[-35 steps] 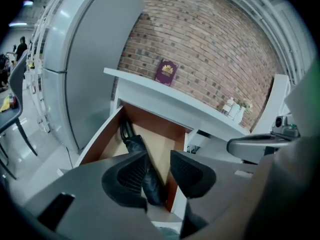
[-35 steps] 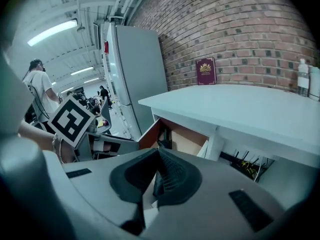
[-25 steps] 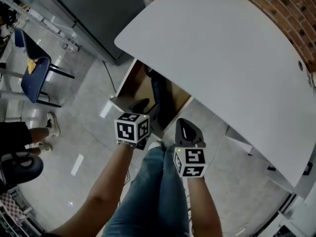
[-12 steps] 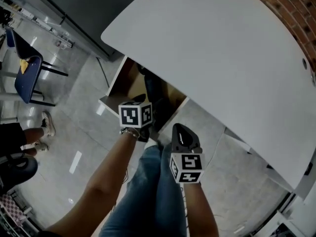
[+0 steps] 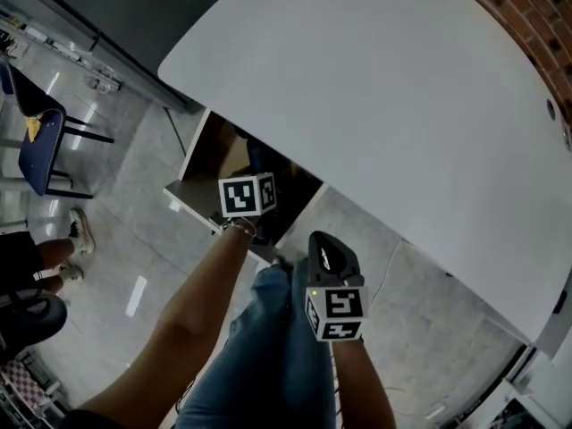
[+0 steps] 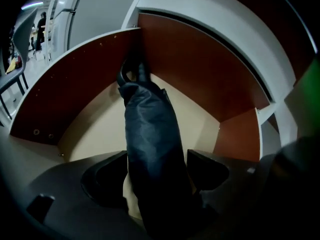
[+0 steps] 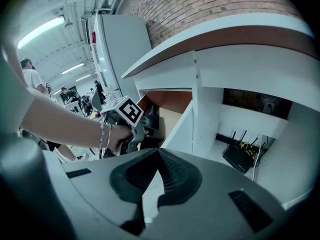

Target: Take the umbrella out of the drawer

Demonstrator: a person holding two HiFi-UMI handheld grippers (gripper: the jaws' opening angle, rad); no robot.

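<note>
Left claw (image 6: 157,173), opening astride the umbrella (image 6: 147,119) in the drawer (image 6: 80,99), should settle lower before clamping; right claw (image 7: 158,154) pressed together.

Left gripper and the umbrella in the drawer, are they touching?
Cannot tell. In the left gripper view, the left gripper is opening its jaws with the umbrella between them; neither contact nor a gap shows plainly.

Office-like workroom — white desk (image 5: 384,88), brick wall (image 5: 527,16), router (image 7: 241,158)

Red brick wall (image 5: 523,7) behind white desk (image 5: 384,96). Glossy grey tiled floor (image 5: 125,231). Blue chair (image 5: 40,146) at left. Grey cabinet (image 5: 134,7) beyond. Ceiling strip lights (image 7: 42,31) on.
</note>
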